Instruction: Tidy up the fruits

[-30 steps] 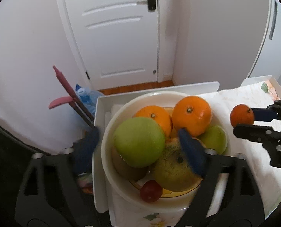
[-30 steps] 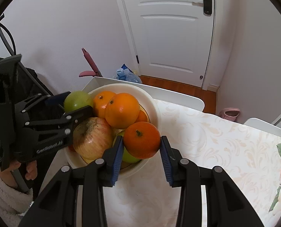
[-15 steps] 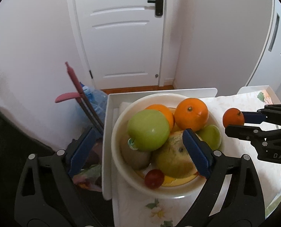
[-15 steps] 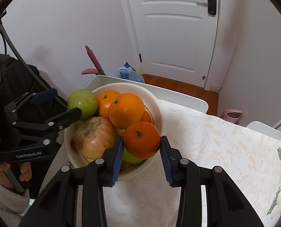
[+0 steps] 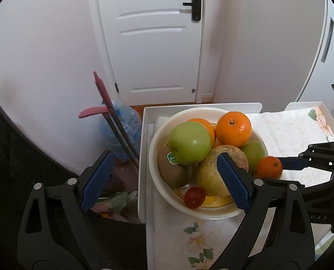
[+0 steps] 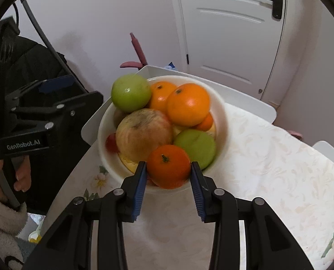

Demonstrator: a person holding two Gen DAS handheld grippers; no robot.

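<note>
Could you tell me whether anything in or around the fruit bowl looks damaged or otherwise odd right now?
The large reddish apple looks blotchy and brownish, perhaps bruised or ageing. The bowl is heaped well above its rim, and the right gripper holds a small orange at its near edge.

both wrist views above, sharing fruit bowl
</note>
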